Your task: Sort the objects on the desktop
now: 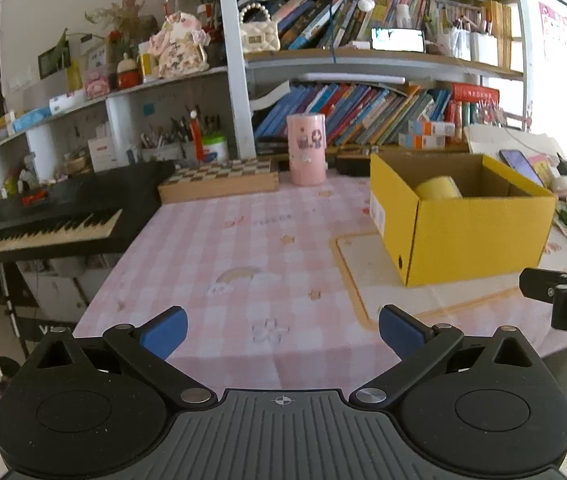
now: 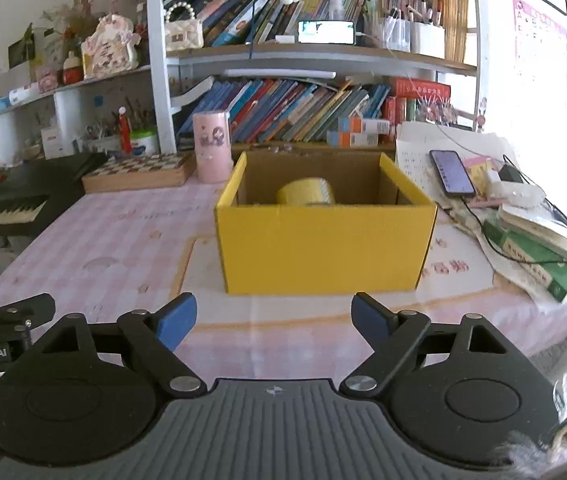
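The yellow box (image 2: 325, 252) stands open-topped on the table (image 2: 123, 232), on a pale mat with an orange border, and already holds a yellow roll of tape (image 2: 307, 192) lying against its far inner wall. Both grippers hang over the near edge of the table, short of the box. The left gripper (image 1: 283, 332) has its blue fingers (image 1: 165, 332) spread wide with nothing between them; the right gripper (image 2: 274, 322) is likewise released and empty. No loose item lies within either gripper's immediate reach, so the step in hand appears to be choosing the next thing to sort. Judged from this layout, the likely candidates are at the table's far and right edges: the pink cup (image 1: 306, 148), the chessboard box (image 1: 219, 180) and the phone (image 2: 452, 171). To do this well, approach one item with one gripper only, keep the fingers open until they straddle it, and keep the other gripper clear of the box opening. The phone has a cable attached and should not be lifted without regard for it. The right wrist view shows the box head-on, its interior, and the clutter of books and cables to its right; the left wrist view shows the box obliquely, more of the bare tablecloth, and the keyboard (image 1: 43, 228) beside the table.
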A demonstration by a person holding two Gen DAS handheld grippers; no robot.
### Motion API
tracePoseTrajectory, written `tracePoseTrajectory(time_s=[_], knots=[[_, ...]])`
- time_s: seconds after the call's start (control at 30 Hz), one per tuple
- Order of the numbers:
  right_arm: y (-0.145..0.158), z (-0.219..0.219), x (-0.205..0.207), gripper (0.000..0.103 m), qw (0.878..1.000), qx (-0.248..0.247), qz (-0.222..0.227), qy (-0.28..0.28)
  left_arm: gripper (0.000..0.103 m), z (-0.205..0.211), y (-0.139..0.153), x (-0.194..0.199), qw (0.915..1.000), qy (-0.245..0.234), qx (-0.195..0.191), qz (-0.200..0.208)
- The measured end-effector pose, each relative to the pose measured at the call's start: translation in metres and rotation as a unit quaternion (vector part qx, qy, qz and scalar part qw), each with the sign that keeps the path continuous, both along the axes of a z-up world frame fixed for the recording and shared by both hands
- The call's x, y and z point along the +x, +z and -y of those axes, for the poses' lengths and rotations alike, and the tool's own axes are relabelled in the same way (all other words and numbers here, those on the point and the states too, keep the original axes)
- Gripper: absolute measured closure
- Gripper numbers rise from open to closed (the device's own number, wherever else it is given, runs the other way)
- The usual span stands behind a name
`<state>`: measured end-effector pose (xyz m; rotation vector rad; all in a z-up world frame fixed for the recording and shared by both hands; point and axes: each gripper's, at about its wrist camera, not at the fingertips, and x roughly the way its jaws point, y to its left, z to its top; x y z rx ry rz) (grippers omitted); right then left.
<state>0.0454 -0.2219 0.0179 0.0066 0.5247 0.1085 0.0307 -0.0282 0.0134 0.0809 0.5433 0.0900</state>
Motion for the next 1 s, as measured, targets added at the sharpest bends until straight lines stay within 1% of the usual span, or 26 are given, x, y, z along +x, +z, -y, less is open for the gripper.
tracePoseTrajectory(time_s=[0.17, 0.33, 0.5, 0.67, 0.83, 1.0], knots=[[-0.006, -0.012, -0.018, 0.017, 1.0, -0.014, -0.012, 0.002, 0.0, -0.007, -0.006, -0.013, 0.9999, 0.007, 0.003, -0.014], [-0.012, -0.012, -0.025, 0.013, 0.999, 0.002, -0.033, -0.016, 0.0, -0.015, -0.007, -0.023, 0.9998, 0.01, 0.003, -0.015], [-0.016, -0.014, -0.03, 0.013, 0.998, 0.01, -0.046, -0.029, 0.0, -0.018, -0.009, -0.03, 0.9998, 0.007, 0.006, -0.018], [-0.016, -0.019, -0.034, 0.013, 0.998, 0.008, -0.05, -0.02, 0.0, -0.016, -0.009, -0.033, 0.9997, -0.006, 0.005, -0.022], [-0.016, -0.023, -0.036, 0.012, 0.998, 0.001, -0.053, -0.012, 0.0, -0.016, -0.011, -0.033, 0.9995, -0.009, 0.005, -0.03], [-0.016, -0.025, -0.038, 0.012, 0.998, -0.002, -0.057, -0.01, 0.0, -0.013, -0.009, -0.035, 0.9995, -0.014, 0.012, -0.025]])
